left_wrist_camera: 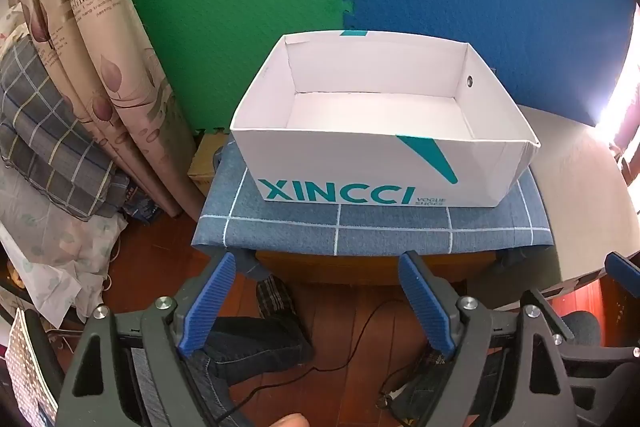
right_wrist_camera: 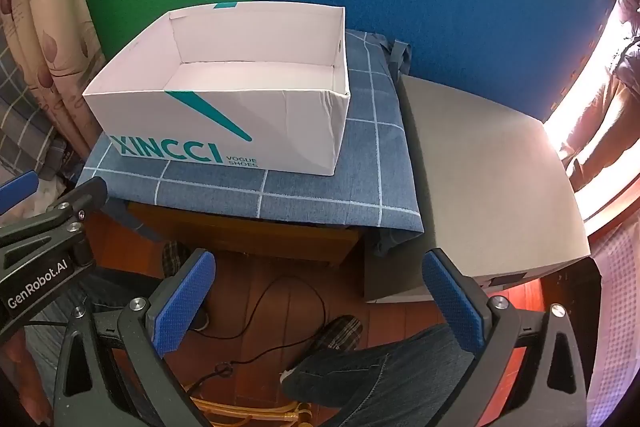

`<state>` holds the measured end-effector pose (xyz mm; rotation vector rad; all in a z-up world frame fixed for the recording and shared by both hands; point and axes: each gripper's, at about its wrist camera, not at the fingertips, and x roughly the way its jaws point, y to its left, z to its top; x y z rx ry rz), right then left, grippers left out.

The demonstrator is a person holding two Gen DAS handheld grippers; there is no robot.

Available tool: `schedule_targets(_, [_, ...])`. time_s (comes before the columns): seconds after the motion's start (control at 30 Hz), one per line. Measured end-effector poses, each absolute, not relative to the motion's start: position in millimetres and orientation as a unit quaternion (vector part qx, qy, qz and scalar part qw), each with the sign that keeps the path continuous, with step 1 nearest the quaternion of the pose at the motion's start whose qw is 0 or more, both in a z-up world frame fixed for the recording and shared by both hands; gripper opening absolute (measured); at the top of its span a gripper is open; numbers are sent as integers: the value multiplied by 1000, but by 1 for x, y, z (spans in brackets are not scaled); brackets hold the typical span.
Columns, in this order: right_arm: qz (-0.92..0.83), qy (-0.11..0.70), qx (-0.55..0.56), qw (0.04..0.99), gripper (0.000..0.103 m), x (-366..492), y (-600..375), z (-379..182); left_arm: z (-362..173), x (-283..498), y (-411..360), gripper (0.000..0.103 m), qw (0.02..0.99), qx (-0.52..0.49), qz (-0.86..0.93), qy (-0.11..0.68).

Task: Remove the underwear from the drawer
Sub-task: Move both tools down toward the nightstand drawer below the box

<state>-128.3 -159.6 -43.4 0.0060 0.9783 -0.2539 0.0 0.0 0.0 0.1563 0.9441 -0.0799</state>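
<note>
**Hovering over an empty-looking box, both grippers wide open**

Pointing steeply down, left gripper (left_wrist_camera: 316, 301) has its blue pads spread wide with nothing between them; right gripper (right_wrist_camera: 320, 301) same, jaws fully apart, nothing held.

White shoe box (left_wrist_camera: 360, 171) (teal "XINCCI" print, lid off) sits on a blue checked cloth (left_wrist_camera: 400, 229) over a wooden cabinet (right_wrist_camera: 248, 229). Box interior shows bare white floor and walls in both views; the near wall hides the front strip of the floor, so that part can't be checked. Underwear: not visible in either view. No drawer can be made out as such either; the cabinet front under the cloth is mostly covered by the cloth's overhang and in shadow.

Grey box (right_wrist_camera: 492, 187) stands just beside the cloth on the right, its far edge blown out by window glare. Person's jeans leg (right_wrist_camera: 380, 375) and a plaid slipper (right_wrist_camera: 340, 333) are on the wood floor below, partly hidden behind the gripper frames. Left gripper's tip enters the right wrist view at the left edge, cut off.
</note>
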Motion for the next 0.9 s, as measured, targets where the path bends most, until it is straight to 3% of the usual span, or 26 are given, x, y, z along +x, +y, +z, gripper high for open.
schedule_targets(0.53, [-123,468,1,875,102,-129,-162,-50,-12,-4,9,86,901,36,-75,425])
schedule_targets(0.73, [-129,477,0,869,103,-126,-176,-72,-81,-9,30,86,915,-32,-110,388])
schedule_targets(0.9, [-114,489,23,864,103,-119,-187,-87,-155,-20,17,86,916,44,-106,384])
